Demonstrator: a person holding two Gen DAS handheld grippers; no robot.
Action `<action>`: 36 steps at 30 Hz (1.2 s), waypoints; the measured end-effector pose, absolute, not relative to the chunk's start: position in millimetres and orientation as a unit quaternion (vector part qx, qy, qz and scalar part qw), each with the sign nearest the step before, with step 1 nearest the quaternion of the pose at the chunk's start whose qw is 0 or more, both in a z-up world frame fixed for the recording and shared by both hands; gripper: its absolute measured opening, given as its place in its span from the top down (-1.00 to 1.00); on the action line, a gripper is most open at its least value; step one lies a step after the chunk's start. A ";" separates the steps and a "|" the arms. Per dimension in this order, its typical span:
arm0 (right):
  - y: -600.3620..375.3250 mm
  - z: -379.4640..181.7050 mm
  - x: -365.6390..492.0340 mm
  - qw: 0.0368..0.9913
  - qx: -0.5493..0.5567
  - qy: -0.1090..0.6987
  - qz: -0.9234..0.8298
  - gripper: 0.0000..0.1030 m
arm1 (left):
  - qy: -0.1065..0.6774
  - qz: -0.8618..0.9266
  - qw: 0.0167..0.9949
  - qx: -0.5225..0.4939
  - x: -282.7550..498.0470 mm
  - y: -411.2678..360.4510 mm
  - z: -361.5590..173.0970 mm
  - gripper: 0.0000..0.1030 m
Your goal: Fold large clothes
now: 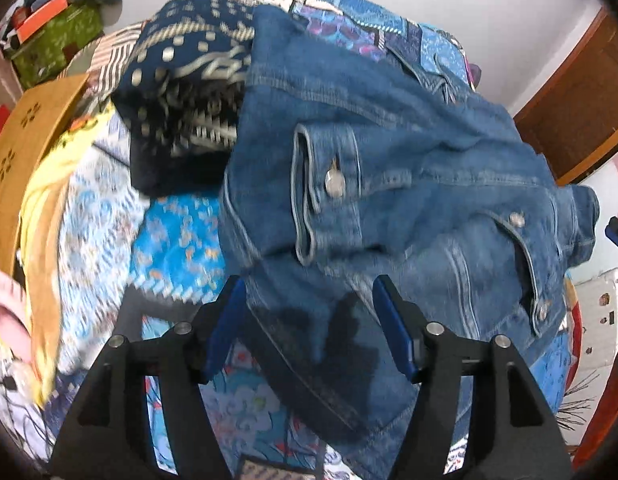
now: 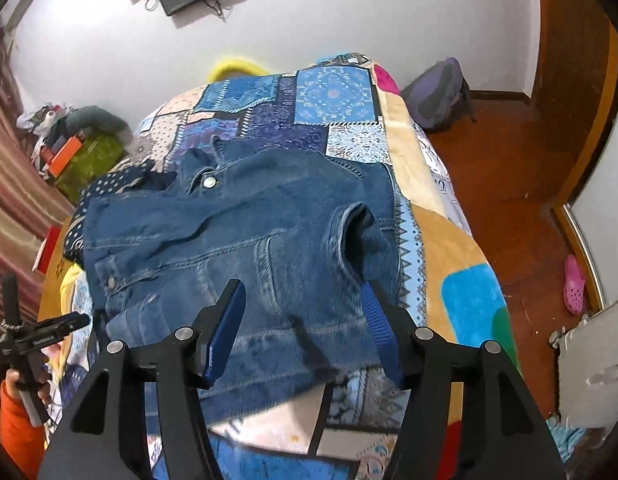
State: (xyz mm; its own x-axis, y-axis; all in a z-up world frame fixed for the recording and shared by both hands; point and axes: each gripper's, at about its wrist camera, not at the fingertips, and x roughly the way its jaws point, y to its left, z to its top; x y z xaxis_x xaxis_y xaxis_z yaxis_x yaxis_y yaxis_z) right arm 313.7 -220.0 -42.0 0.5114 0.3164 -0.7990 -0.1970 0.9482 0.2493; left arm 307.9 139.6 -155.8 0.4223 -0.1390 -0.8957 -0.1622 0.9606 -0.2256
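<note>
The denim jacket (image 2: 245,240) lies flat on the patchwork bedspread (image 2: 337,96), its long axis running across the bed, collar toward the far left and one cuffed sleeve (image 1: 329,196) folded over its middle. Left of the jacket sits a dark patterned garment (image 1: 189,92); the left gripper (image 1: 309,320) hangs over its near hem, jaws apart, gripping nothing, and the right gripper (image 2: 305,320) likewise stands parted and empty above the hem

Blue denim jacket (image 2: 237,240) lies rumpled, sleeves folded in.
</note>
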 end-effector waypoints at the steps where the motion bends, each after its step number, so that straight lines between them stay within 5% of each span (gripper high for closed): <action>1: -220.3 -41.7 310.6 0.867 0.059 0.471 0.148 -0.11 | 0.542 0.006 0.827 -0.150 303.1 138.5 -159.7 -0.26; 13: -234.2 -58.5 286.1 0.866 0.036 0.478 0.141 -0.11 | 0.636 -0.019 0.740 -0.217 259.7 126.8 -218.4 -0.26; 24: -254.2 -77.3 311.8 0.851 0.076 0.501 0.135 -0.11 | 0.622 -0.079 0.736 -0.255 269.6 101.6 -218.0 -0.35; 26: -255.2 -79.5 319.5 0.848 0.096 0.501 0.141 -0.11 | 0.612 -0.080 0.751 -0.234 271.7 92.8 -212.4 -0.18; 30: -248.9 -91.9 340.5 0.833 0.116 0.520 0.149 -0.11 | 0.586 -0.070 0.792 -0.157 276.9 72.0 -189.1 0.72; 36: -245.7 -105.0 338.4 0.824 0.125 0.535 0.141 0.00 | 0.525 -0.083 0.835 -0.141 275.7 81.5 -138.5 0.79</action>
